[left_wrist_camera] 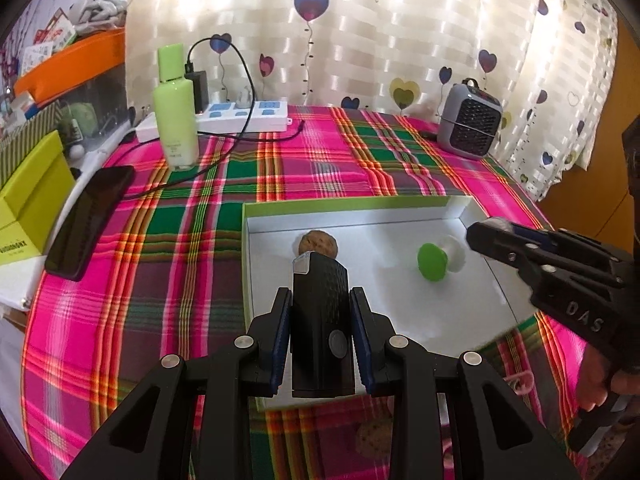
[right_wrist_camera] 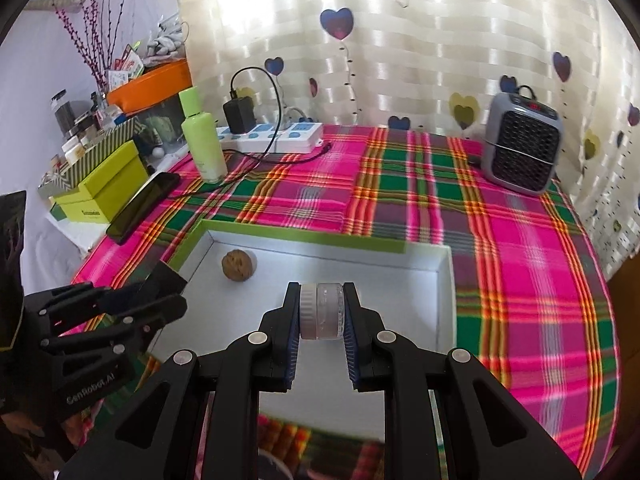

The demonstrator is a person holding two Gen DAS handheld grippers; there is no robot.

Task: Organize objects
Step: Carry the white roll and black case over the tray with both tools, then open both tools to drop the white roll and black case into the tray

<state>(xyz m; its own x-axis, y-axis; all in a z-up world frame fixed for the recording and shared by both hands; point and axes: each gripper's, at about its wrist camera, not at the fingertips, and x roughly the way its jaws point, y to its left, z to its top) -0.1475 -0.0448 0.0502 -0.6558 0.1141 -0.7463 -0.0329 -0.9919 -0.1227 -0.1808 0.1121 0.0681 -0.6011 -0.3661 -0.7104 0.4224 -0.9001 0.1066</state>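
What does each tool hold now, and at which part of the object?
The left tool holds a black flashlight by its two sides, near the rear. The right tool holds a small clear jar, pressed at lid and base.

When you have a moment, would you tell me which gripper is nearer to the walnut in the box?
Left. The left gripper, shut on a black device, has that device's tip just short of the walnut. The right gripper, holding a small jar, is farther right.

A grey heater (left_wrist_camera: 469, 120), power strip (left_wrist_camera: 244, 116) (charger plugged in), phone (left_wrist_camera: 86, 220).
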